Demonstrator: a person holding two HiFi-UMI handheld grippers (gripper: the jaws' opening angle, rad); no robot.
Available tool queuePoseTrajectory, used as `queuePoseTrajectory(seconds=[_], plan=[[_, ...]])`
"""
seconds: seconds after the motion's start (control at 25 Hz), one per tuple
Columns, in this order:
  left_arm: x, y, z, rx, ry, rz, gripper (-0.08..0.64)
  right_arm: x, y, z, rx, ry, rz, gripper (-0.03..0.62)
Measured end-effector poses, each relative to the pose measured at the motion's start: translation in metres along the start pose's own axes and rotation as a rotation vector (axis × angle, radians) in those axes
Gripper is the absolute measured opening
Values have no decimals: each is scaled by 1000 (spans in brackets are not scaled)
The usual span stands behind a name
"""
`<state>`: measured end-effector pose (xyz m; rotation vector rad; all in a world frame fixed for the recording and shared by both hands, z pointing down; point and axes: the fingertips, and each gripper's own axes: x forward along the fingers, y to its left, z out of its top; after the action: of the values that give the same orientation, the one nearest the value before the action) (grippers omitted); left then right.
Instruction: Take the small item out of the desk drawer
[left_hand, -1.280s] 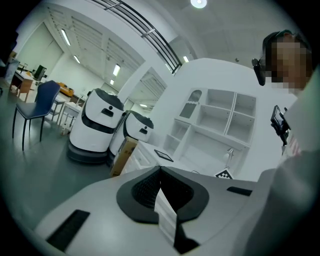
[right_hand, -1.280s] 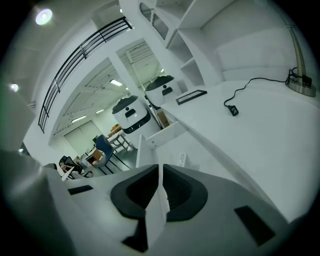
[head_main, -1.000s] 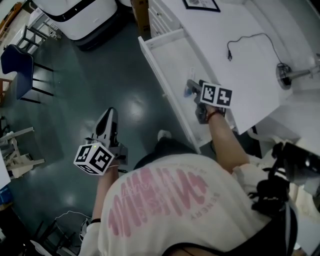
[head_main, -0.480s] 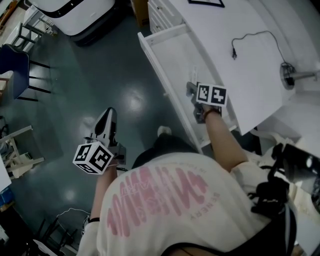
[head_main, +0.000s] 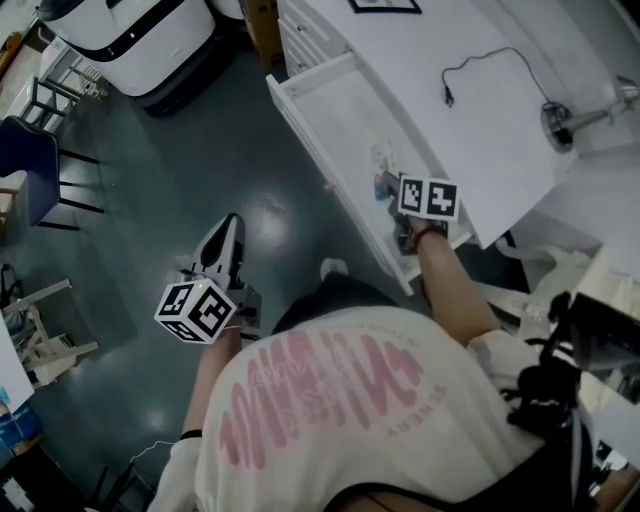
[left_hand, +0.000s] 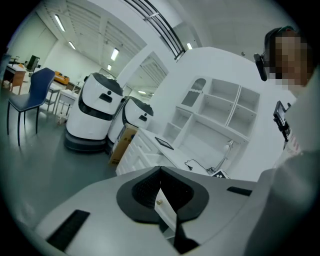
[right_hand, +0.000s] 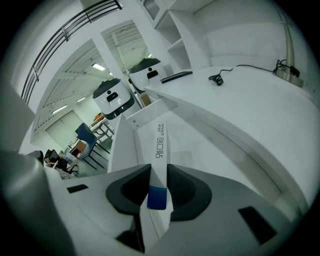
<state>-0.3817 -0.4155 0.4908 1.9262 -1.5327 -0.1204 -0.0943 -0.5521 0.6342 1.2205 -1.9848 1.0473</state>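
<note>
Grasping: the right hand-held gripper's (right_hand: 159, 175) jaws are closing against the slim white blue-ended box (right_hand: 160, 142) between them; next, lift it from the white drawer (head_main: 340, 110).

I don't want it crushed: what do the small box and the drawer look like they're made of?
Small box: probably thin cardboard, matte white with a blue end and printed lettering. Its flat faces and crisp straight edges suggest this. Drawer: likely painted or laminated board, smooth plain white with thin straight walls. The core isn't visible, so that stays a guess.
</note>
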Motion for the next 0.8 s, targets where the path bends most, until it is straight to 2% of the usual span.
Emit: queuePoseTrajectory(seconds=[0.16, 0.44, 0.8], plan=[[-7, -13, 15, 30, -20, -47, 29, -44, 15, 9, -37, -85, -16, 107], [-27, -50, 45, 99, -89, -124, 29, -125, 65, 34, -92, -272, 26, 107], [-62, -90, 57, 164, -135, -220, 29, -214, 116, 39, -132, -471, 56, 107]])
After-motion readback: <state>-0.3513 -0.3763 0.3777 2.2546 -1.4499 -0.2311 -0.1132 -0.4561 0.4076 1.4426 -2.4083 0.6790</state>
